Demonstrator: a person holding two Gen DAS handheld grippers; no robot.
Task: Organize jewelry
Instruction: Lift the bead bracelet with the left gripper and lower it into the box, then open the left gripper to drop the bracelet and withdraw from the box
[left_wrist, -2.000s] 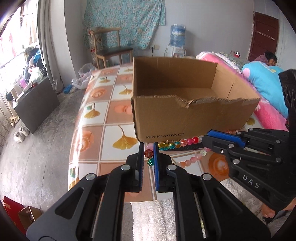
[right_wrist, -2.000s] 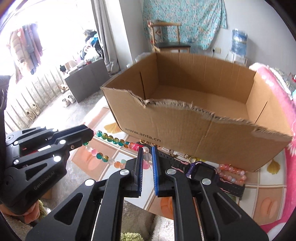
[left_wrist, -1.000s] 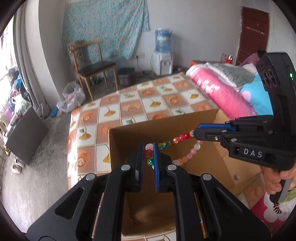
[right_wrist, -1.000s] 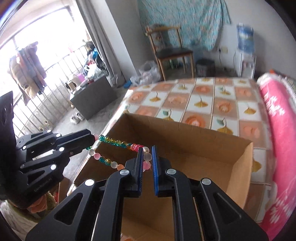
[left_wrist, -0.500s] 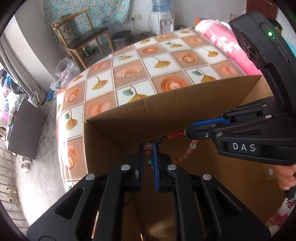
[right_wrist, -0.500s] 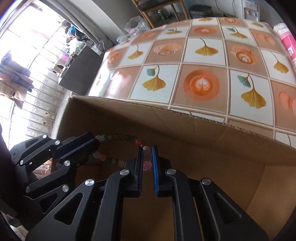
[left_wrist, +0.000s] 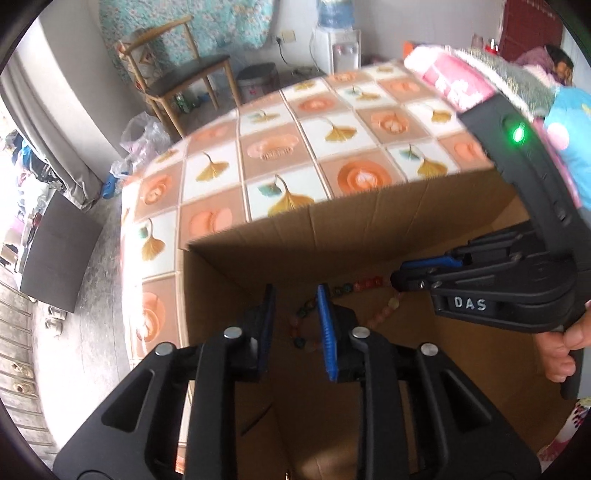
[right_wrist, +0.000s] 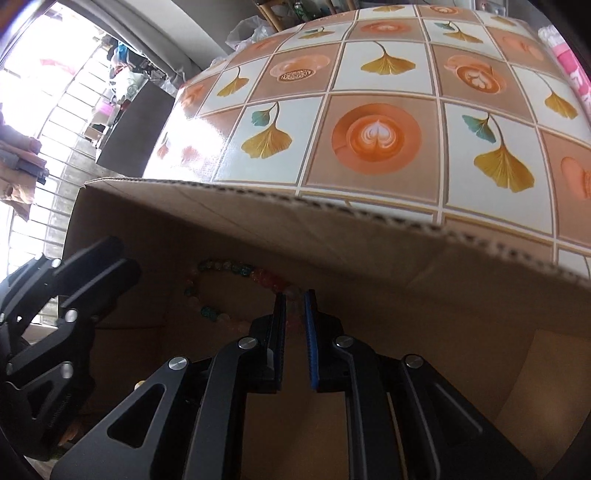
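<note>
Both grippers down inside the brown cardboard box (left_wrist: 369, 225) on the tiled-pattern desk (right_wrist: 388, 122). My left gripper (left_wrist: 295, 321): jaws opening, multicoloured bead bracelet (left_wrist: 306, 328) loose between them. My right gripper (right_wrist: 294, 314): jaws opening, pale beads between, contact unclear.
</note>
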